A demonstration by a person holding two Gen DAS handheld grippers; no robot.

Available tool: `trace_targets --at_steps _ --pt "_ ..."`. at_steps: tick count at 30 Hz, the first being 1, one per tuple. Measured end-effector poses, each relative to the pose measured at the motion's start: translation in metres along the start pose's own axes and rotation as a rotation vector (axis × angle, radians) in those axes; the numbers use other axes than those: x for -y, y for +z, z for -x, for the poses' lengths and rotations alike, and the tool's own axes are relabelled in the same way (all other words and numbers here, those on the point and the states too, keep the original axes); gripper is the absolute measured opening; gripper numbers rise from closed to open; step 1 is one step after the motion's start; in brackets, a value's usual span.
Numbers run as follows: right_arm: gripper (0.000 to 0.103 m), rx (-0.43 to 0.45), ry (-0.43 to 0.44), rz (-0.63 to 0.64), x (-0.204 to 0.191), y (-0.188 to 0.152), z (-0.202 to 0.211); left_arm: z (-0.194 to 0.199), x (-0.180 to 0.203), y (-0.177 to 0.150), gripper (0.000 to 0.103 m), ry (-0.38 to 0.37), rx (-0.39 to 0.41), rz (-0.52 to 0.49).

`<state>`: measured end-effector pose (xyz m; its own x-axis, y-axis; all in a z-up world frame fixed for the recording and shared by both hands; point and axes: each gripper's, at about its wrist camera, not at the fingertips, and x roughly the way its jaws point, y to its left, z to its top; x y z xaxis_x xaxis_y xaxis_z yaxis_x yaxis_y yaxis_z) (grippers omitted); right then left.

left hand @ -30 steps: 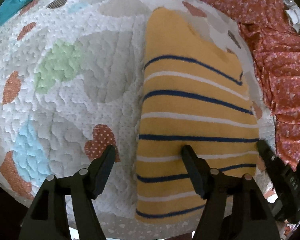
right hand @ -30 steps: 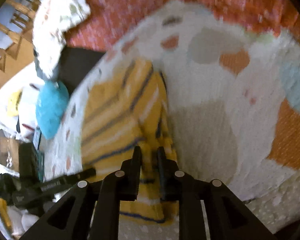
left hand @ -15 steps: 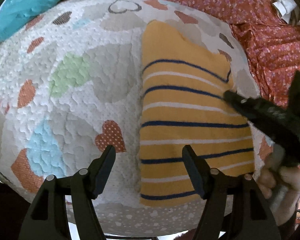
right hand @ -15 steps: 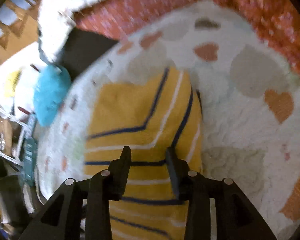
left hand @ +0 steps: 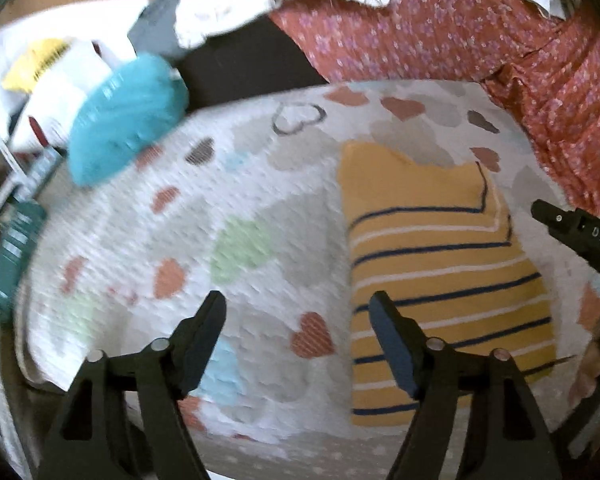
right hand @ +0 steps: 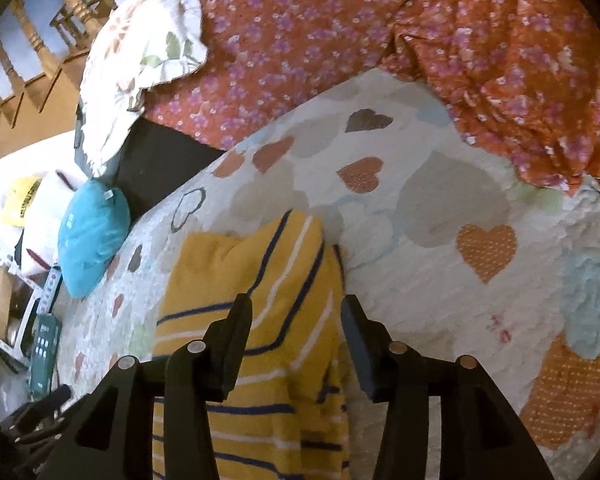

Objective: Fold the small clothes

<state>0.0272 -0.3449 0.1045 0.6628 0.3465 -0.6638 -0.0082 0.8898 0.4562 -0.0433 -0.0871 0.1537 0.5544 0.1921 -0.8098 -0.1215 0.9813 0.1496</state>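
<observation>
A small yellow garment with navy and white stripes (left hand: 440,272) lies folded into a rectangle on a white quilt with coloured hearts (left hand: 204,248). My left gripper (left hand: 298,328) is open and empty above the quilt, its right finger over the garment's left edge. My right gripper (right hand: 296,332) is open and empty, held over the garment (right hand: 268,280) near its right edge. The right gripper's black body also shows at the right edge of the left wrist view (left hand: 580,236).
An orange floral blanket (right hand: 420,40) is bunched along the far side of the quilt. A teal cushion (right hand: 92,240), a floral pillow (right hand: 140,52), white bags and a green remote (right hand: 44,348) lie off the quilt's left side. A wooden railing (right hand: 28,40) stands behind.
My right gripper opened, let go of the garment and drew back off it. My left gripper lifted and tilted back, showing more of the room. The garment stays folded flat.
</observation>
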Motion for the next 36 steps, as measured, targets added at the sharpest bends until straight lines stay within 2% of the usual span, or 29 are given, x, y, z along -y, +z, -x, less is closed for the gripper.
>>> trace_targets --at_steps 2,6,12,36 --pt "0.052 -0.008 -0.007 -0.007 0.002 -0.002 0.000 0.004 0.001 0.000 0.076 -0.003 0.006 -0.017" --pt "0.053 -0.022 -0.008 0.000 -0.002 -0.005 -0.003 0.003 0.004 -0.002 0.076 -0.037 -0.037 -0.041" --pt "0.057 -0.015 -0.014 0.018 -0.003 -0.007 -0.002 -0.001 0.014 -0.006 0.076 -0.044 -0.068 -0.058" --pt "0.059 -0.041 -0.019 -0.017 0.006 -0.006 -0.011 -0.031 0.010 -0.014 0.076 -0.110 -0.169 -0.011"
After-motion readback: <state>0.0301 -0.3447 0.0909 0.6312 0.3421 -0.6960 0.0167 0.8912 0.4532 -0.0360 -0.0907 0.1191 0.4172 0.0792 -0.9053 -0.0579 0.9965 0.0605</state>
